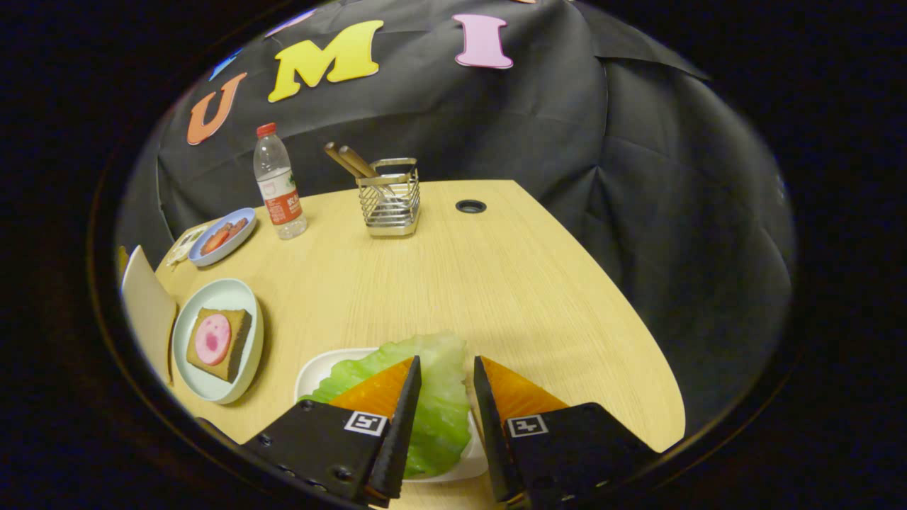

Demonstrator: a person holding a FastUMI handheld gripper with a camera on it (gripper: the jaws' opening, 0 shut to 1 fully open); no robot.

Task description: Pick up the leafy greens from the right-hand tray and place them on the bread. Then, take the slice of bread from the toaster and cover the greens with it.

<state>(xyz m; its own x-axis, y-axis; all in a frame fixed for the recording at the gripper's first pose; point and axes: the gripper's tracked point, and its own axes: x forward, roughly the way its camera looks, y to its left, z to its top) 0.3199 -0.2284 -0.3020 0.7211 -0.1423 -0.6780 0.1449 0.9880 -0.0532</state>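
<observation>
Gripper (pixel 446 368), fingers narrowly apart, straddles the lettuce leaf (pixel 432 397) on the white tray (pixel 315 372) at bottom centre; best to pinch the leaf's thick middle before lifting toward the bread (pixel 220 343) at lower left.

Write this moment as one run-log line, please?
step: reach greens | hand-held gripper: open, fingers astride leafy greens on white tray | bread on plate, uncovered | grasp: not yet
</observation>
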